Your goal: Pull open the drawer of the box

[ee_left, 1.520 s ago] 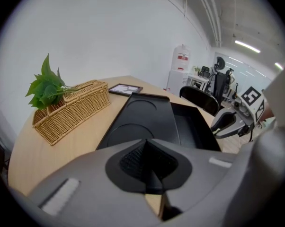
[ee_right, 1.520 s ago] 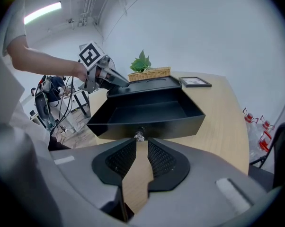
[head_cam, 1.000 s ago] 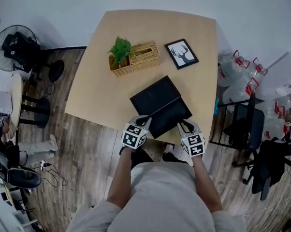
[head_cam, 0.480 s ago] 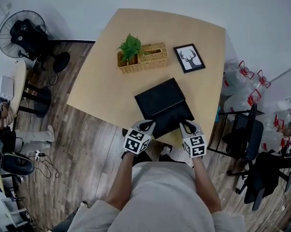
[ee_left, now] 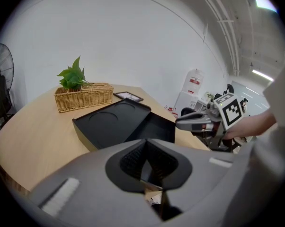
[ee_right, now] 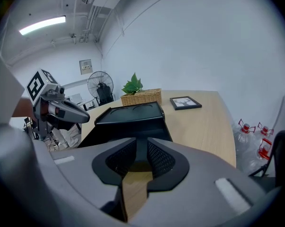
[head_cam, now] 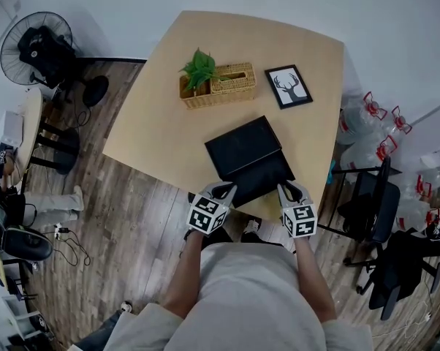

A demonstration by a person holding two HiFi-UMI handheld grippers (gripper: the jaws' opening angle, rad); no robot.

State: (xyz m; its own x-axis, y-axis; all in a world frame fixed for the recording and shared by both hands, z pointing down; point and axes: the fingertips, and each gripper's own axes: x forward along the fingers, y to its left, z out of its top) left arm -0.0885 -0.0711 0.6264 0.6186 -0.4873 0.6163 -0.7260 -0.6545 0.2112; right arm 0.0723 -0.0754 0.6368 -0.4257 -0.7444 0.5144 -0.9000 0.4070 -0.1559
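The black box (head_cam: 240,144) lies on the wooden table (head_cam: 169,123), its drawer (head_cam: 264,180) slid out toward the table's near edge. My right gripper (head_cam: 285,189) is at the drawer's front right corner. In the right gripper view its jaws (ee_right: 138,148) stand narrowly apart with the drawer's black front (ee_right: 128,129) between the tips. My left gripper (head_cam: 224,191) is by the drawer's front left corner, jaws together and holding nothing. The left gripper view shows the box (ee_left: 111,122) and the drawer (ee_left: 154,126) ahead, and the right gripper (ee_left: 180,123) beside the drawer.
A wicker basket (head_cam: 224,86) with a green plant (head_cam: 199,66) and a framed deer picture (head_cam: 288,86) stand at the table's far side. A fan (head_cam: 33,50) is at the left. Water bottles (head_cam: 373,123) and a black chair (head_cam: 370,196) are at the right.
The right gripper has shifted slightly to the right along the drawer's front. The left gripper, box and drawer look the same.
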